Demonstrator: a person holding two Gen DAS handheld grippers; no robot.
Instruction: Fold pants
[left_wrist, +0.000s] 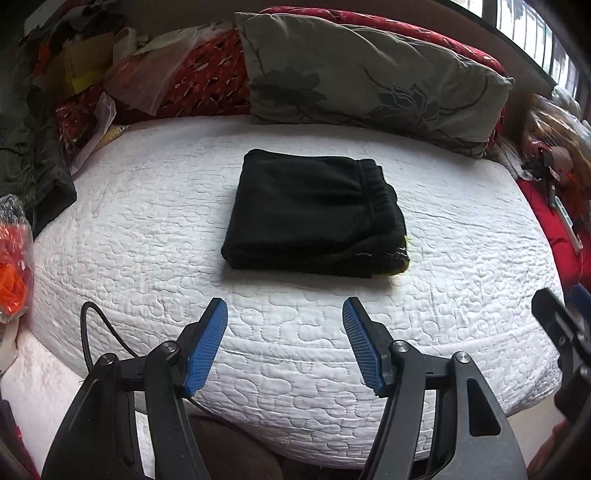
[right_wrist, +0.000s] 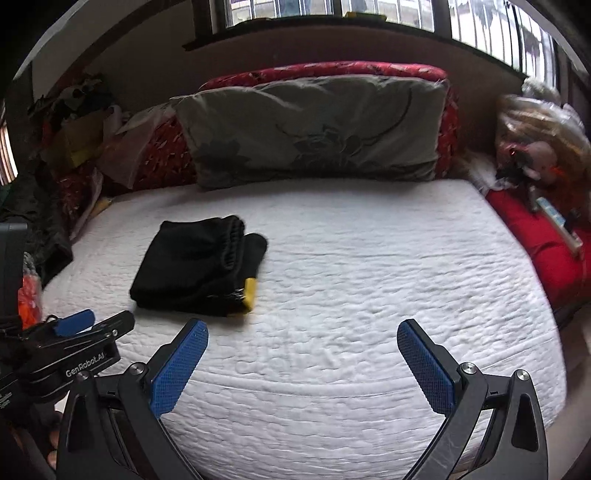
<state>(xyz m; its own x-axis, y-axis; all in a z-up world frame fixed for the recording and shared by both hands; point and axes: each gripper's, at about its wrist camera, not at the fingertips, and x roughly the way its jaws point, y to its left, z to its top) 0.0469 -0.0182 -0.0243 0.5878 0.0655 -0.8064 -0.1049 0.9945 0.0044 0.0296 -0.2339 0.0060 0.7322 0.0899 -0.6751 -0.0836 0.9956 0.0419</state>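
- Black pants (left_wrist: 314, 218) lie folded into a compact, roughly square stack mid-bed, on the white quilted mattress (left_wrist: 147, 240); elastic waistband on top, along the stack's right side, yellow patch at the near right corner.
- Left gripper (left_wrist: 285, 314): jaws wide apart, nothing held, hanging above the near part of the bed. The stack is straight ahead of it, apart, w/ bare quilt between.
- Right gripper (right_wrist: 303, 334): also spread wide & empty. From its view the pants (right_wrist: 199, 266) sit ahead & off to its left, so the left gripper is the nearer one & better lined up.
- Stack's slightly longer axis seems to run near-to-far from the left wrist view; the fold edge faces the grippers, waistband edge faces right.
- Judgement: fold looks done or nearly so; if any move is left it'd be a tidy-up of the yellow corner or waistband, a reach fwd for the left, a reach across for the right.
- Around: grey floral pillow (left_wrist: 369, 74) leans at the far edge w/ a red patterned cushion behind it; plastic bags & clutter far left, orange bag near left edge, red bedding & odds on the right.
- Nothing stands between either gripper & the pants; black cable (left_wrist: 92, 332) by the left gripper lies clear of the path.
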